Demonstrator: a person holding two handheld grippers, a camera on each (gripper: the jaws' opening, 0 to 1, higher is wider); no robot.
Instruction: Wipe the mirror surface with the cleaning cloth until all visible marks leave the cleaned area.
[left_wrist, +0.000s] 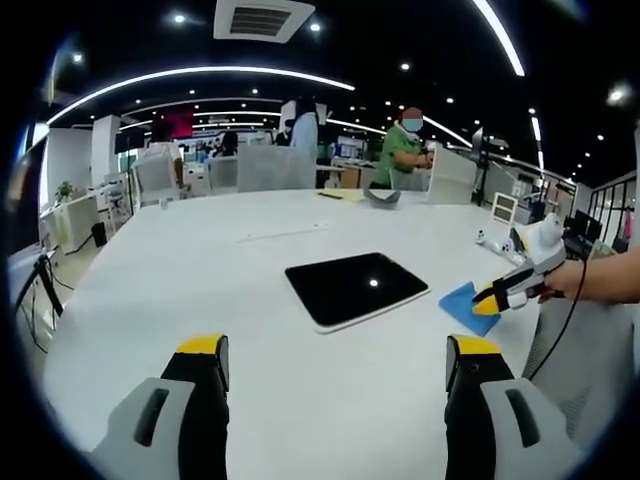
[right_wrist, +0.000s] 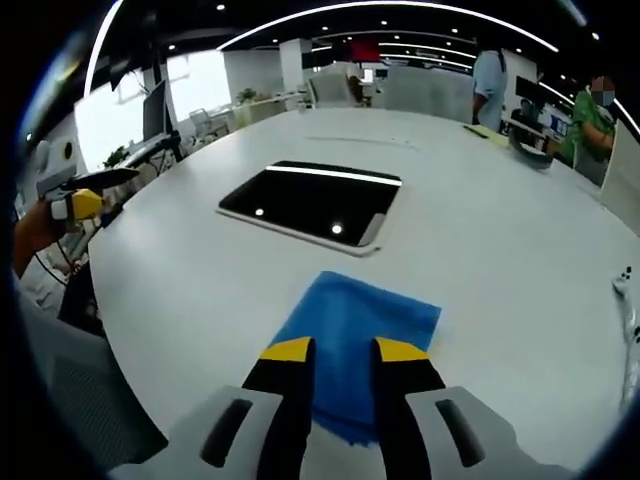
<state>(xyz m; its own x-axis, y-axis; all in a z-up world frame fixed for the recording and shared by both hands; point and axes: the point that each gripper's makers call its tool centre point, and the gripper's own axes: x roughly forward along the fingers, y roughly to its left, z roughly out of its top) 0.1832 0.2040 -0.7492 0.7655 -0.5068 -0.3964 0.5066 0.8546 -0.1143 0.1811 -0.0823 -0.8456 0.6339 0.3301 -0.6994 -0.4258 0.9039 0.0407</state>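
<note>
White table (left_wrist: 200, 300), broad and round-edged, under everything. Dark mirror (left_wrist: 357, 288) flat near its middle, ceiling lights reflected in it. Blue cloth (right_wrist: 355, 345) flat on the table just beside the mirror's near edge in the right gripper view, not touching it. Right gripper (right_wrist: 335, 352) low over the cloth, jaws nearly together, a narrow gap between the yellow tips. Left gripper (left_wrist: 337, 360) well back from the mirror, jaws spread wide, holding nothing.
</note>
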